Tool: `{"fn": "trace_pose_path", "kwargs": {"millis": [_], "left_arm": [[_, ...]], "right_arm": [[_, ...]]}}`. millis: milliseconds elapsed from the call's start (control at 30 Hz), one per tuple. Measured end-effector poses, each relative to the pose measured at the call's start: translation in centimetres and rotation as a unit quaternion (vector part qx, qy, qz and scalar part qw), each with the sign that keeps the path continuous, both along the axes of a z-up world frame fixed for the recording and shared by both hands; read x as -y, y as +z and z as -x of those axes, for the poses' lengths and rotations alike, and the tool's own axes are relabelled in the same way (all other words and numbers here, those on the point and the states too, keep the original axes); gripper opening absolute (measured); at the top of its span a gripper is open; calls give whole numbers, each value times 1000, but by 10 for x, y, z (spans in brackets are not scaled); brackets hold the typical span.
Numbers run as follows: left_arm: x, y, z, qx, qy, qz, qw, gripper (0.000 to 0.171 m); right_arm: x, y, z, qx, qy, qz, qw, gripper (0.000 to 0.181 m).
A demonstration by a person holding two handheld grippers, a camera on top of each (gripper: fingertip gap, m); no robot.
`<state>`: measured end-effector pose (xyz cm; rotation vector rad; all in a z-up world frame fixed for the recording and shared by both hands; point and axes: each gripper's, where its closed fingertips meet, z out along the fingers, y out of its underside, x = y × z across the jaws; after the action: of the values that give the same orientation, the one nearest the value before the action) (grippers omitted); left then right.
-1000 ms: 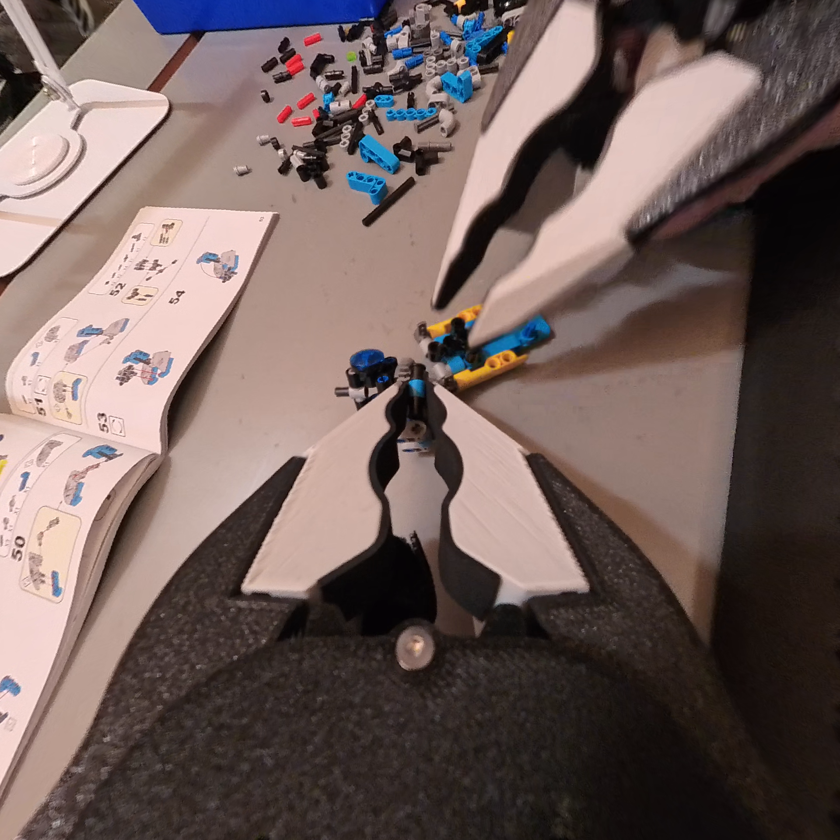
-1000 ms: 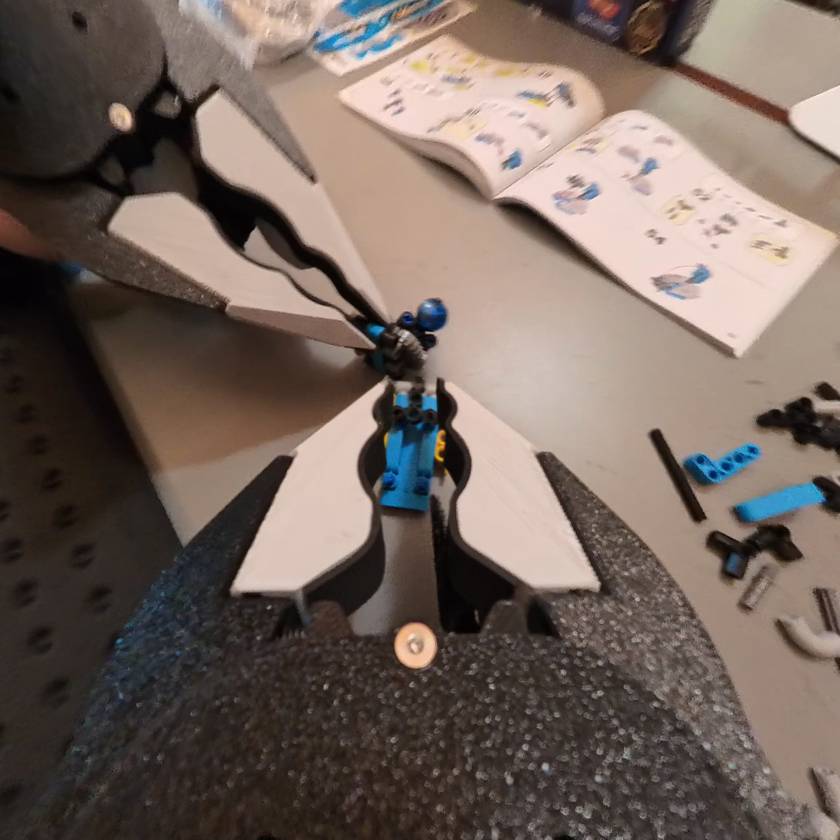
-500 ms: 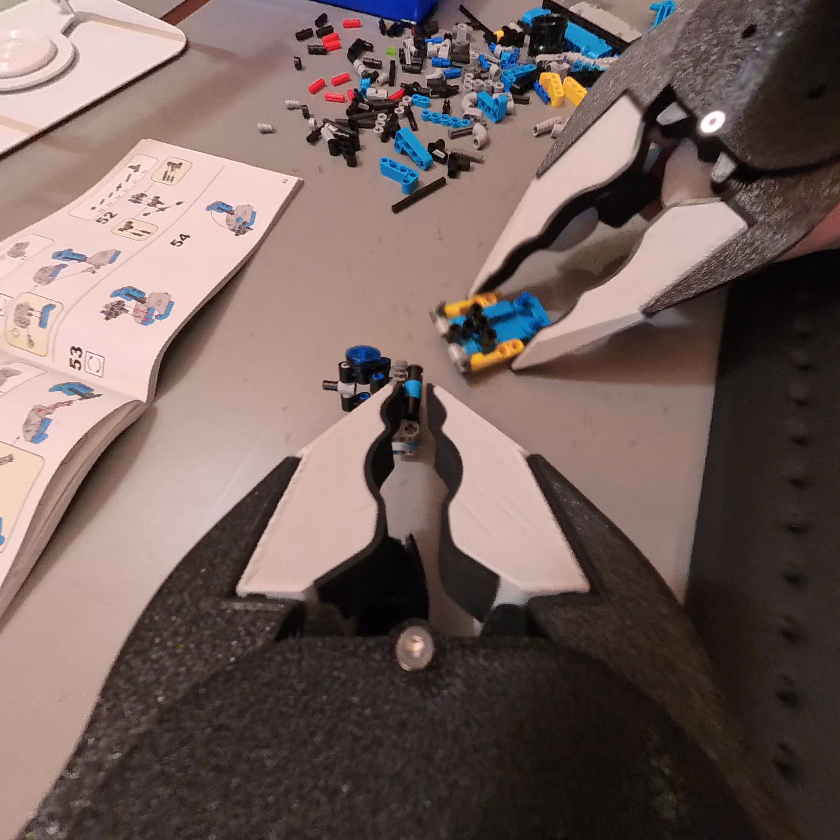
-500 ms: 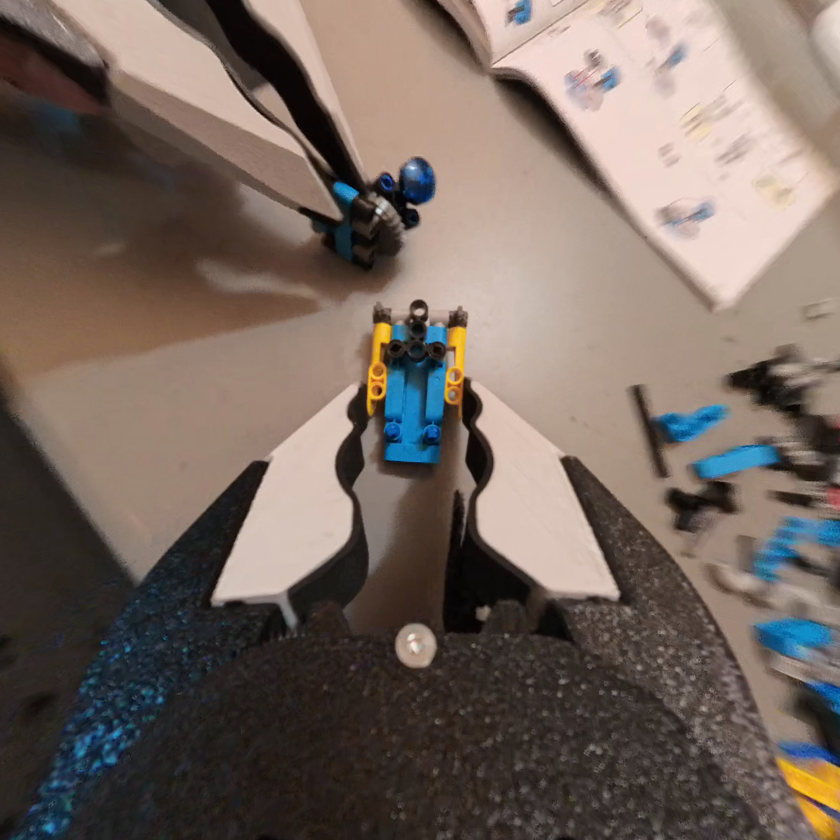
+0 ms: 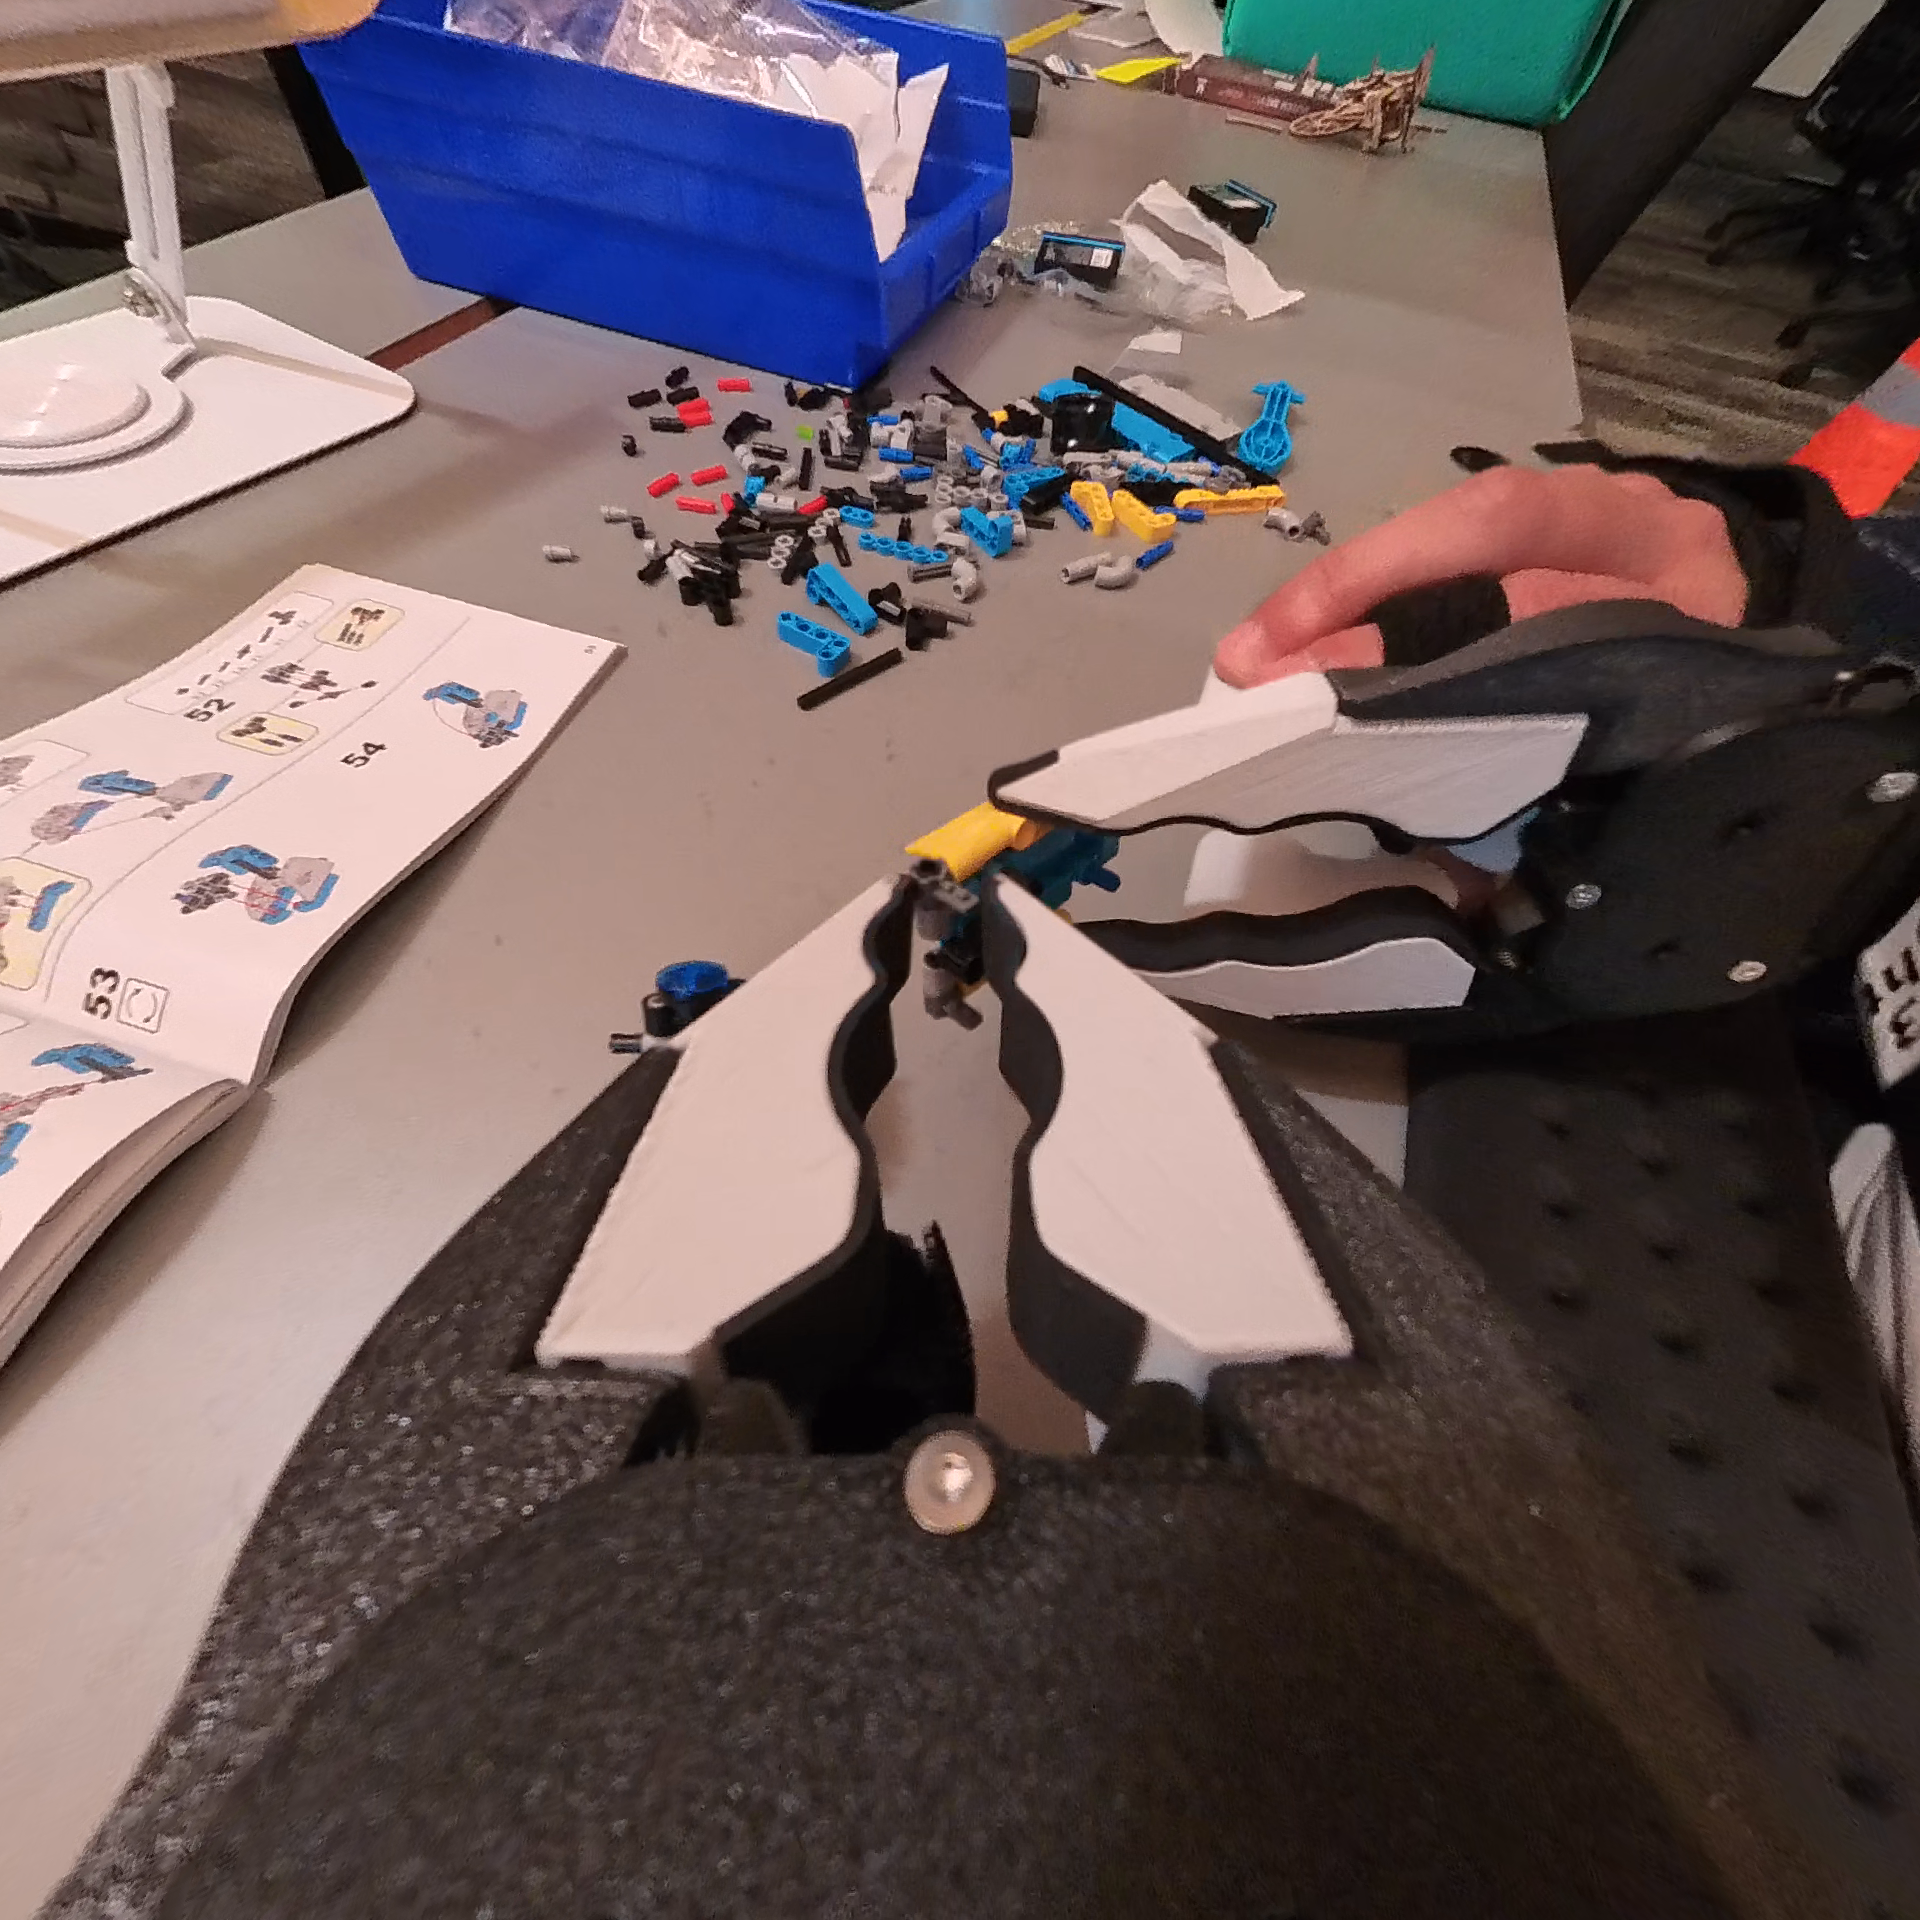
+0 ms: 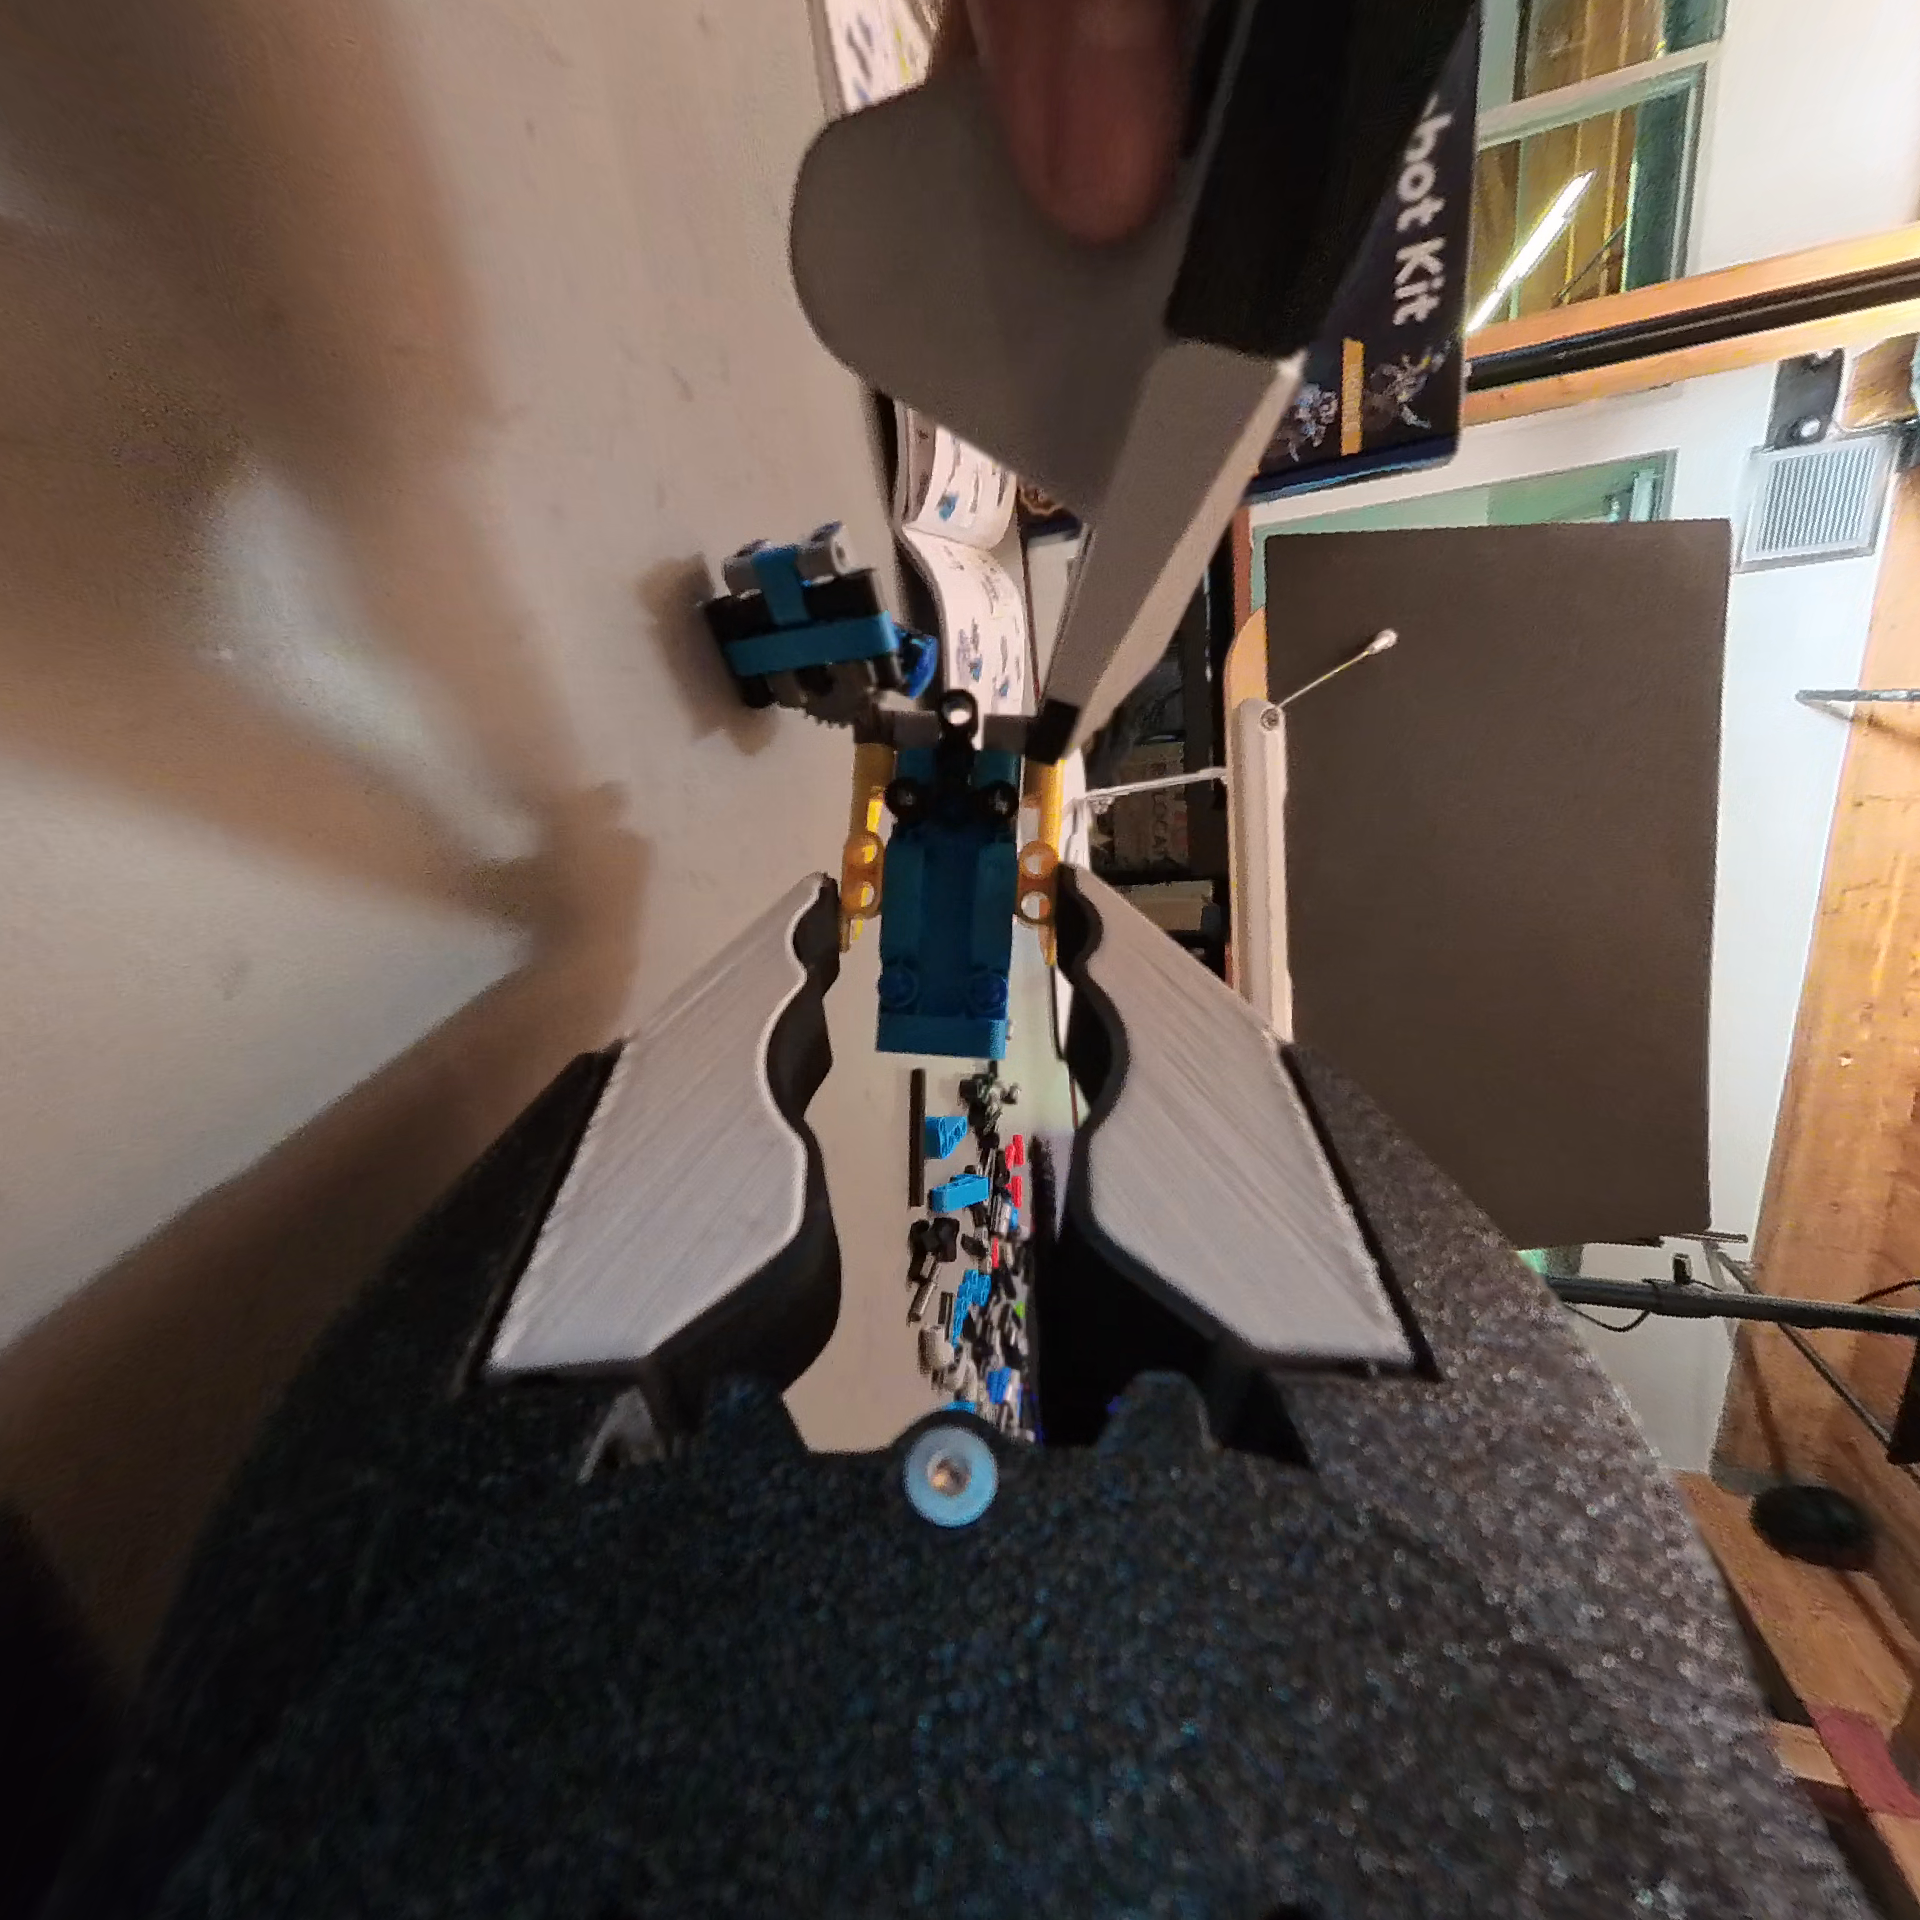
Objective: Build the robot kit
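My right gripper (image 6: 945, 883) is shut on a blue and yellow brick assembly (image 6: 940, 914) and holds it above the grey table (image 5: 727, 790), rolled on its side. It also shows in the left wrist view (image 5: 1039, 862), with the assembly's yellow beam (image 5: 971, 836) sticking out. My left gripper (image 5: 940, 894) has its tips closed narrowly on the assembly's grey front end. One of its fingers (image 6: 1122, 582) reaches that end from above in the right wrist view. A small black and blue assembly with a blue dome (image 5: 686, 982) lies on the table beside my left finger, also seen in the right wrist view (image 6: 800, 634).
An open instruction booklet (image 5: 260, 790) lies at the left. A pile of small loose parts (image 5: 914, 499) lies beyond, in front of a blue bin (image 5: 675, 177). A white lamp base (image 5: 156, 405) is far left. A black perforated mat (image 5: 1662, 1247) lies at the right. Less than 4 cm separates the two grippers' tips.
My right gripper has lifted the blue and yellow assembly off the table and rolled sideways. My left gripper has let go of the small domed assembly and moved right, onto the lifted assembly's front end.
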<state>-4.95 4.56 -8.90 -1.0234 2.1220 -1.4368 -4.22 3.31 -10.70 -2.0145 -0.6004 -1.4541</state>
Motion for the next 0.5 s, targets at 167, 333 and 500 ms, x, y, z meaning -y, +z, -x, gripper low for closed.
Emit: {"fn": "trace_pose_path", "kwargs": {"millis": [167,333,500], "left_arm": [[-5,-10,-5,7,32,-56,998,5],[-5,-14,-4,-1,16,-51,999,4],[0,-1,2,32,-7,-35,999,4]], "right_arm": [[-7,-3,11,15,9,2,1000,41],[-8,-4,18,-103,35,-55,993,43],[0,42,40,-462,135,-188,856,61]]}}
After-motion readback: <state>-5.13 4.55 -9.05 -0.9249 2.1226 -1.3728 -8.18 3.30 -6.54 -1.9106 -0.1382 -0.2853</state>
